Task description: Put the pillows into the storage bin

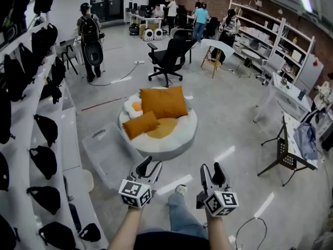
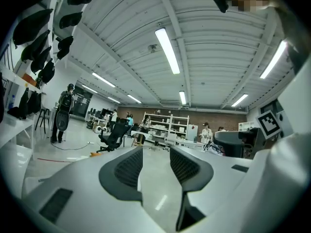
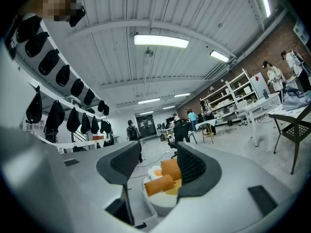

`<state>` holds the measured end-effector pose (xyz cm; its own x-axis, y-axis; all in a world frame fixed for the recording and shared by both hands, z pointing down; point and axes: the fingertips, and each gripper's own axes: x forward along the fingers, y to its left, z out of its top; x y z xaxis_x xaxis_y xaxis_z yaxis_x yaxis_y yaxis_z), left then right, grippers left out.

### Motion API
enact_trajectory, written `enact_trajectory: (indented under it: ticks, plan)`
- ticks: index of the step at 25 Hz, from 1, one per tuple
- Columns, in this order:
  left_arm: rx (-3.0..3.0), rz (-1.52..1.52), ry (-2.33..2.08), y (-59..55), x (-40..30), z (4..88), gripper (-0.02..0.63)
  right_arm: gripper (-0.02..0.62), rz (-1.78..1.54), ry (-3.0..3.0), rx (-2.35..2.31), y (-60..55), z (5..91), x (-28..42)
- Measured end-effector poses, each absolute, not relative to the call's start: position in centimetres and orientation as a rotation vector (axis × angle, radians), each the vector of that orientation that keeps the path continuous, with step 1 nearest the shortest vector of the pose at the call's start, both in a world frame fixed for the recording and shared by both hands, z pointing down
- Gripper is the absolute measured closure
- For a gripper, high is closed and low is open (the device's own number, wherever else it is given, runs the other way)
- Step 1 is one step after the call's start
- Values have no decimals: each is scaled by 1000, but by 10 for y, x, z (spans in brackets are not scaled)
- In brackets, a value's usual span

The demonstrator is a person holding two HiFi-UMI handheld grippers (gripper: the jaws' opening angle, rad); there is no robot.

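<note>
While the left gripper (image 1: 150,166) and right gripper (image 1: 211,171) hang half-open and empty, the two orange pillows (image 1: 163,102) sit ahead on the cushion (image 1: 181,141) beside the bin (image 1: 106,158), likely light and squashy, best pinched at a corner.

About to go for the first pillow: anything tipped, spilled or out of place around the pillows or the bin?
Nothing stands out. The large orange pillow, smaller orange pillow and fried-egg pillow rest on the round white cushion; the clear storage bin sits upright on the floor beside it. No spill or damage shows.
</note>
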<state>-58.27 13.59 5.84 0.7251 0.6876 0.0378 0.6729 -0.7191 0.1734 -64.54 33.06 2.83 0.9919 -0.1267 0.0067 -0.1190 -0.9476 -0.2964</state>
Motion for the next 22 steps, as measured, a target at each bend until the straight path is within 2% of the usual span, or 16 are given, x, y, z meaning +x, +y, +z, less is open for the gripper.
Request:
enact_trajectory:
  ticks: [5,11,17,22]
  plan:
    - [2797,148,1087,148,-541,65,436,368,2,216,-2812,342,28,-598]
    - [2833,181,1026,173,-453,91,433,368,14,243,-2813,373,38,-498]
    - [2866,236,837,209,-308,131,430,368,-37,368,-2860,425,59,-336]
    - [2903,295,622,212,-180,132,425,368,-151,570,-2842,433,64,-177]
